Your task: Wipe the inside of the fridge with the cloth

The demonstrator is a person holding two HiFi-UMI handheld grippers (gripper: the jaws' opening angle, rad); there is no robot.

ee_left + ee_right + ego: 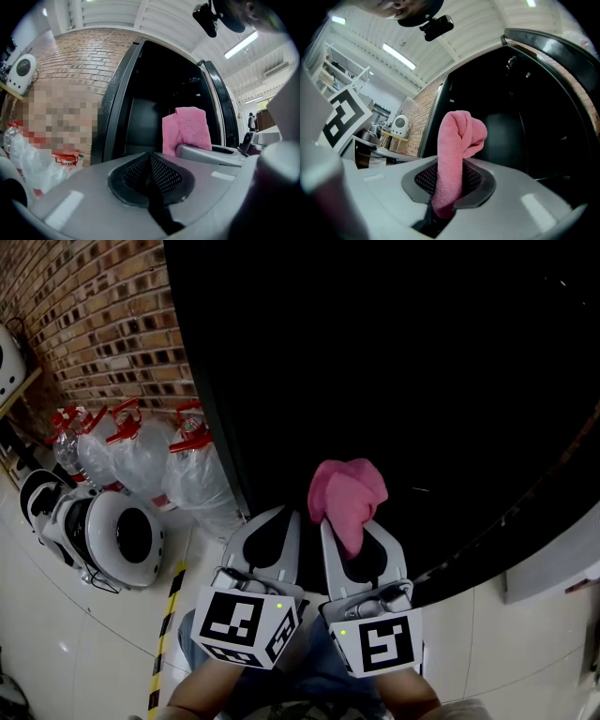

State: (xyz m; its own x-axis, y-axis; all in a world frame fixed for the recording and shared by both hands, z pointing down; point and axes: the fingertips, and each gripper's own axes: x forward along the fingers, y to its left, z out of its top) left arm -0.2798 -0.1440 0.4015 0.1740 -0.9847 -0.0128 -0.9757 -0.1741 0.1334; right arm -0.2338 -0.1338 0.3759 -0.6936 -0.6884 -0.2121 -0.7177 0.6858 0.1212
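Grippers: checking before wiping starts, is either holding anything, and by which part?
Right gripper clamps the pink cloth by one end; left gripper is shut, empty.

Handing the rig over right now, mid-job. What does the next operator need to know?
Left gripper: shut, holding nothing.
Right gripper: shut on the pink terry cloth, which sticks out bunched beyond it.
Tall black fridge: directly ahead of both grippers. The cloth is held up in front of it and is not seen touching any surface.
Done: cloth is in hand.
Left: reach inside and wipe. No wiping shows yet.
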